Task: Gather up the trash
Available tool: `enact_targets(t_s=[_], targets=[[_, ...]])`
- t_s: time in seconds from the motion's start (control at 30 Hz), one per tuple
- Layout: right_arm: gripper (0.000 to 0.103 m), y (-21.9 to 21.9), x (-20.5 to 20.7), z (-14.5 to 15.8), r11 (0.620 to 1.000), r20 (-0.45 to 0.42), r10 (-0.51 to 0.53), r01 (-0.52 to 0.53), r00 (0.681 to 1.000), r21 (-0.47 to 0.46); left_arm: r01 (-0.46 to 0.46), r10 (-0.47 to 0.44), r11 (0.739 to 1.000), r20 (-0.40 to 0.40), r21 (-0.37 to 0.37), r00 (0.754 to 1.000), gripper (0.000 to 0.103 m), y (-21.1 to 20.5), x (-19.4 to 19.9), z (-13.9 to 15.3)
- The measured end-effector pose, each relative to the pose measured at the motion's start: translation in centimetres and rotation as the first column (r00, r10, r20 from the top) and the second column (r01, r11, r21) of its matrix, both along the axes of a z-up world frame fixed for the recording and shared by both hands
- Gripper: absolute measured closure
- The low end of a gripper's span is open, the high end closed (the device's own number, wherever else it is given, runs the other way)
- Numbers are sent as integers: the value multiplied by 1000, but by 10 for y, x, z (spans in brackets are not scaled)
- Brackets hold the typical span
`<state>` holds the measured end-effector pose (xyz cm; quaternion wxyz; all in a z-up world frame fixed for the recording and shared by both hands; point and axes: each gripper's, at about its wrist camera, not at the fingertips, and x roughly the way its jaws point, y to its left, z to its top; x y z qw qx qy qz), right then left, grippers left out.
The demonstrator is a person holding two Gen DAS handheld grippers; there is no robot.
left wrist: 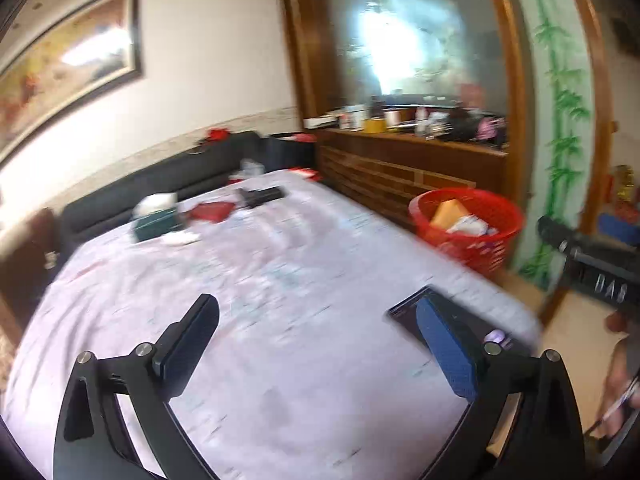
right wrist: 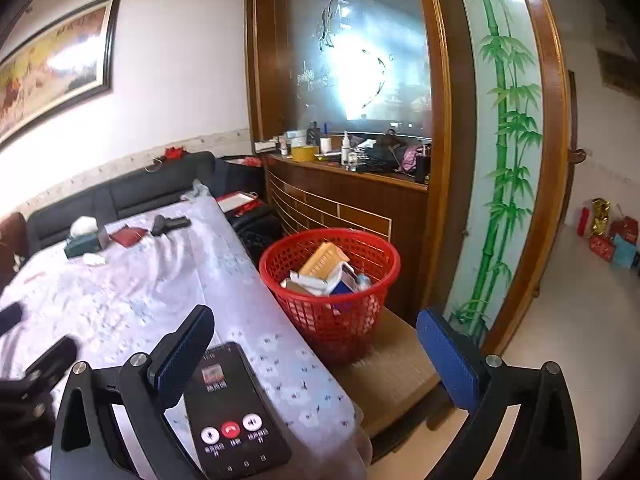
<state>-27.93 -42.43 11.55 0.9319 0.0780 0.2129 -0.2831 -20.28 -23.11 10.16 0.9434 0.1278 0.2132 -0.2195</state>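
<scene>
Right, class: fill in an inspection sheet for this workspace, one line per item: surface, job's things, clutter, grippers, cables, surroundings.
Surface: table under a pale floral cloth, creased.
Job's things: red basket beside the table on a low stand, already holding a box and wrappers; crumpled tissue on the cloth.
Clutter: phone with lit screen at the near edge; tissue box, red booklet, black device at the far end.
Grippers: left gripper open, empty; right gripper open, empty.
Cables: nothing seen.
Surroundings: dark sofa, wooden cabinet with crowded shelf, bamboo panel, framed painting.
</scene>
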Motion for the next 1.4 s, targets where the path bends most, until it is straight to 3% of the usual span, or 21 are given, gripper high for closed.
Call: enact_targets(t_s=[0.13,0.3,0.4,0.67,1.4], targets=[[0,2,4,-4,999,-9,-1,2,1000,39,-95,95,995,-9,-18,995,0,18,-3,-9],[0,14,9,-7,1000,-27,15,-15,1000,3,-162,161,986,26,43,987,0,22,-4,-16],[0,17,10,-6,1000,-22,16,-17,1000,-10,-158,157,987,31,39,987,0,22,-6,-20],[0,17,11,-11,1000,-33,19,-19,999,-5,-158,161,986,-46,60,986,0,18,2,-31],[0,27,16,-12,999,-51,43,-44,998,-26,-186,188,982,-75,37,979,0,26,7,-33]])
